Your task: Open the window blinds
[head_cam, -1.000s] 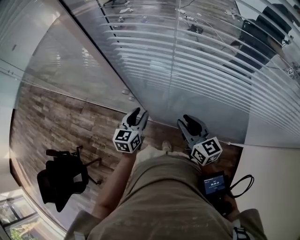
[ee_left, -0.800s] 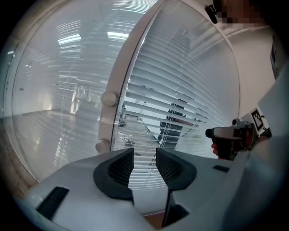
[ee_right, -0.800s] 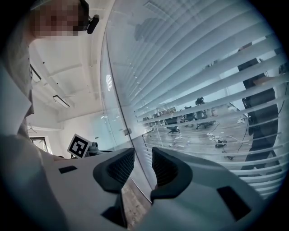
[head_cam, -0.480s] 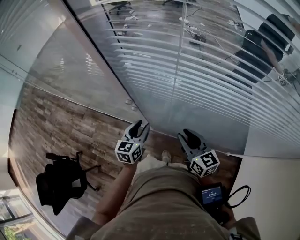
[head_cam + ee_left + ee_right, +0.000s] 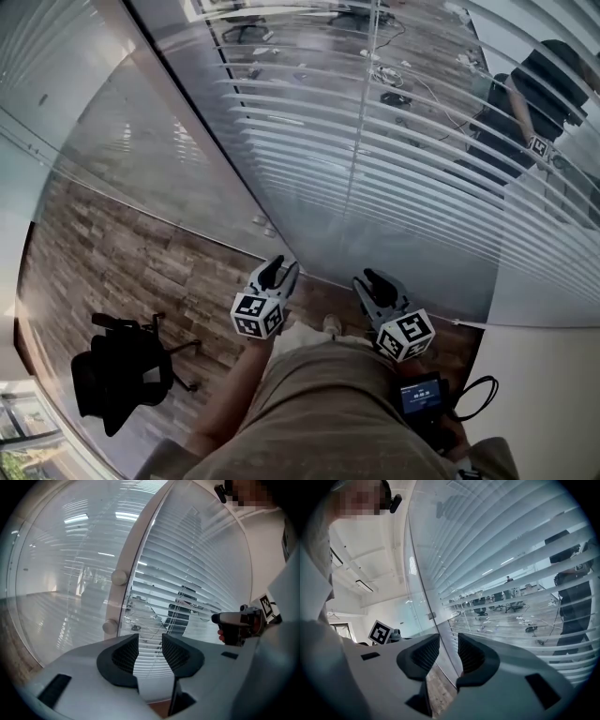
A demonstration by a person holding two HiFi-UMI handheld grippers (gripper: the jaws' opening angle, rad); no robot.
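White slats of the window blinds point(image 5: 403, 159) run level behind the glass wall point(image 5: 169, 159) ahead of me, tilted enough that an office floor with desks and chairs shows in strips between them. I have both tools raised side by side in front of the glass, near it but touching nothing. The left gripper point(image 5: 279, 273) points slightly down towards the foot of the blinds, its dark ribbed jaws standing a moderate way apart with only slats visible through the gap. The right gripper point(image 5: 370, 279) sits just beside it, its jaws likewise parted and holding nothing, the edge of the glass and a strip of floor showing between them. Each carries its white cube with square markers towards my body. A thin vertical line runs down the slats above the two tools; I cannot tell whether it is a cord or a seam in the glass. Below, on the wood-plank floor point(image 5: 122, 253), a black office chair point(image 5: 117, 370) stands well apart to my left, and a small lit screen point(image 5: 422, 396) with a looped black cable point(image 5: 478, 380) hangs at my right hip.
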